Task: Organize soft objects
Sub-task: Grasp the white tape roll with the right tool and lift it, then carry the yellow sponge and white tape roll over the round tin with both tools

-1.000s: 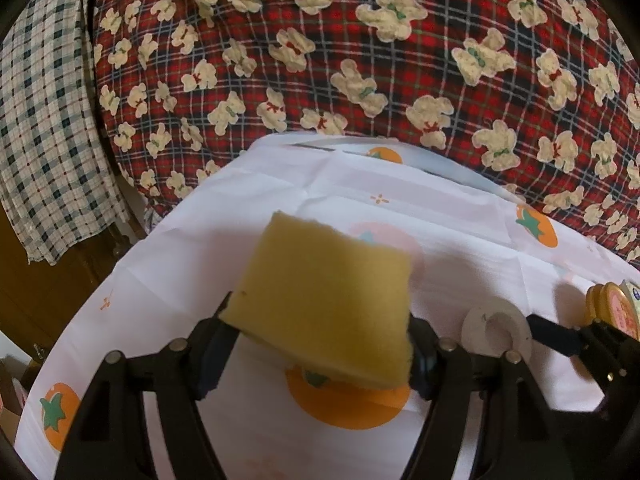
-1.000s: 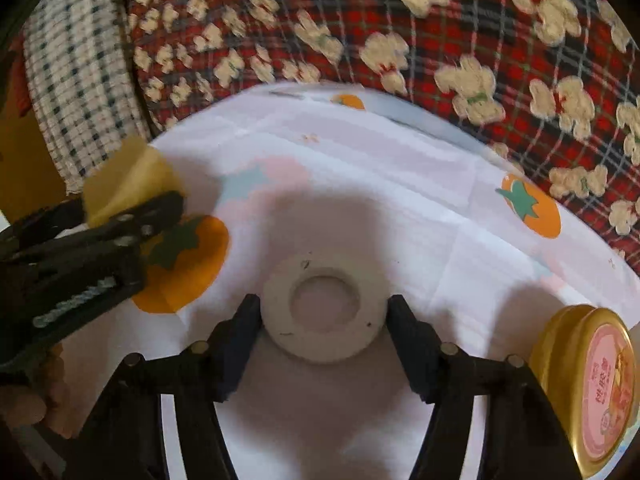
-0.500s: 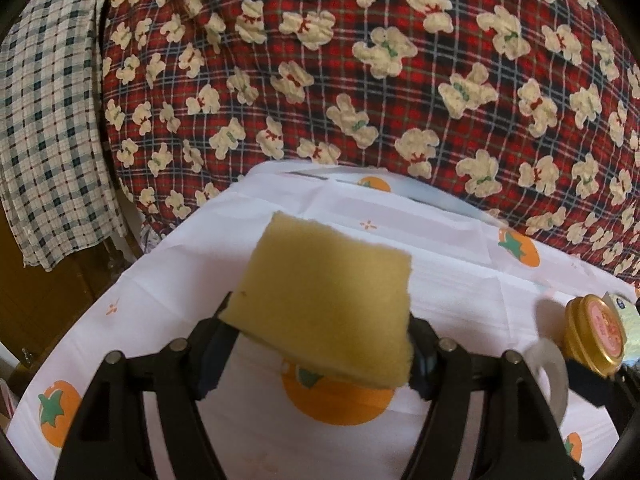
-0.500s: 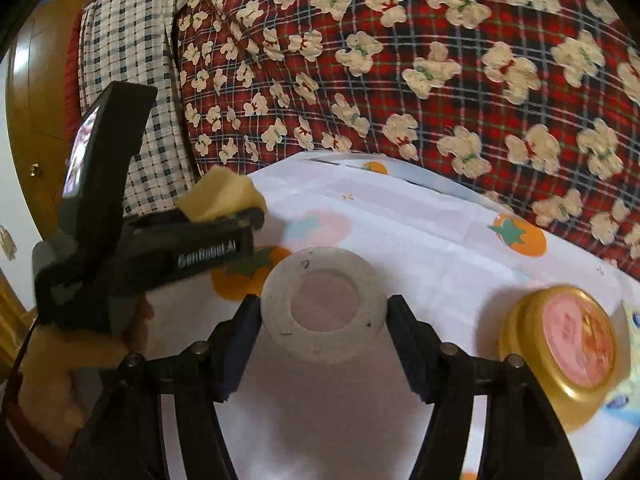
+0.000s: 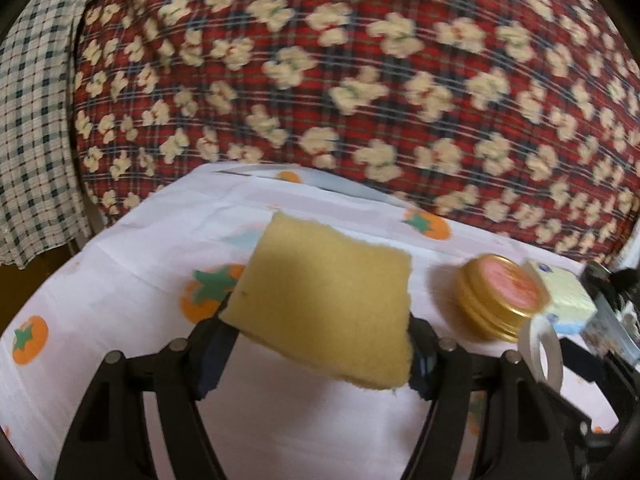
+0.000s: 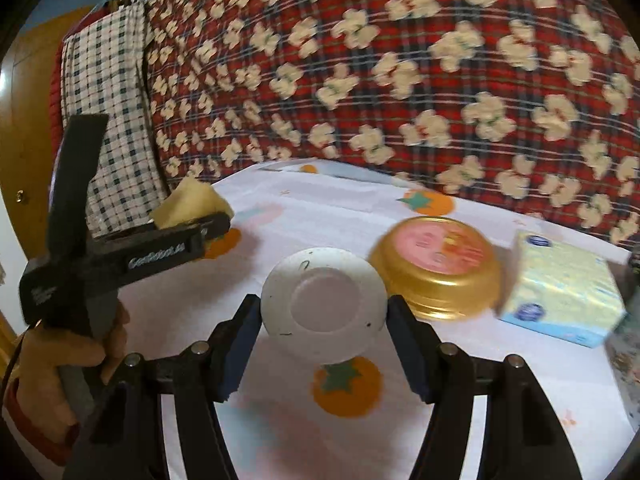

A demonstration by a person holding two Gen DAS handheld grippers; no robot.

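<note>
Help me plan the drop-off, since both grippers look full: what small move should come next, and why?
Probably carry the white ring in the right gripper a bit further right and lower it beside the tissue pack. Both grippers are raised off the tablecloth, the left gripper shut on the yellow sponge, and the gold tin sits just ahead, so it needs clearing.

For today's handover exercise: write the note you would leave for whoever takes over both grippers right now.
Left gripper: shut on the yellow sponge, held above the tablecloth.
Right gripper: shut on the white ring, also lifted.
On the cloth: gold-lidded jar and tissue pack, side by side at the right.
Done: both soft items picked up.
Left: set them down; the destination is not shown.
</note>
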